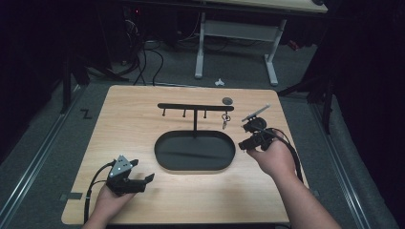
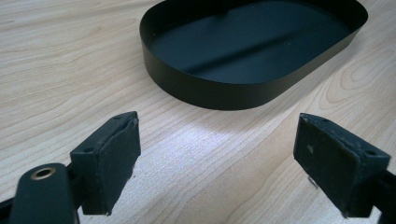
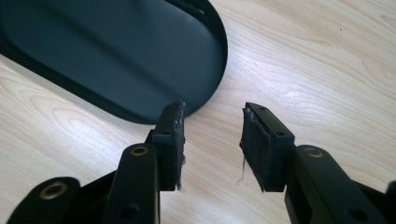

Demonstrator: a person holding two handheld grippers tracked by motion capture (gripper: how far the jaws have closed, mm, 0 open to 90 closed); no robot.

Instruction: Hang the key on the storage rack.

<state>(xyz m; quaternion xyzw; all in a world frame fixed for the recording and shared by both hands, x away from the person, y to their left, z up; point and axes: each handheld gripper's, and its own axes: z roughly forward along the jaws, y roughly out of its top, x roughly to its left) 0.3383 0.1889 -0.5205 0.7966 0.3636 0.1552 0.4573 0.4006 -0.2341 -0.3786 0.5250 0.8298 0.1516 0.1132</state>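
While keys (image 1: pixel 225 118) hang from the rack's (image 1: pixel 196 107) right hook above the black tray (image 1: pixel 165 160), the right gripper (image 1: pixel 249 136) sits beside them, part open and empty; the left gripper (image 1: pixel 139 172) waits near-left, wide, holding nothing

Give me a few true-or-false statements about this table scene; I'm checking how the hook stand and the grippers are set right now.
1. A set of keys hangs on the rightmost hook of the stand. True.
2. The right gripper is clamped on the keys. False: its jaws stand apart with nothing between them, over bare table beside the tray.
3. The left gripper is open. True.
4. The oval black tray holds a coin. False: it is empty; a small dark disc lies on the table behind the stand.
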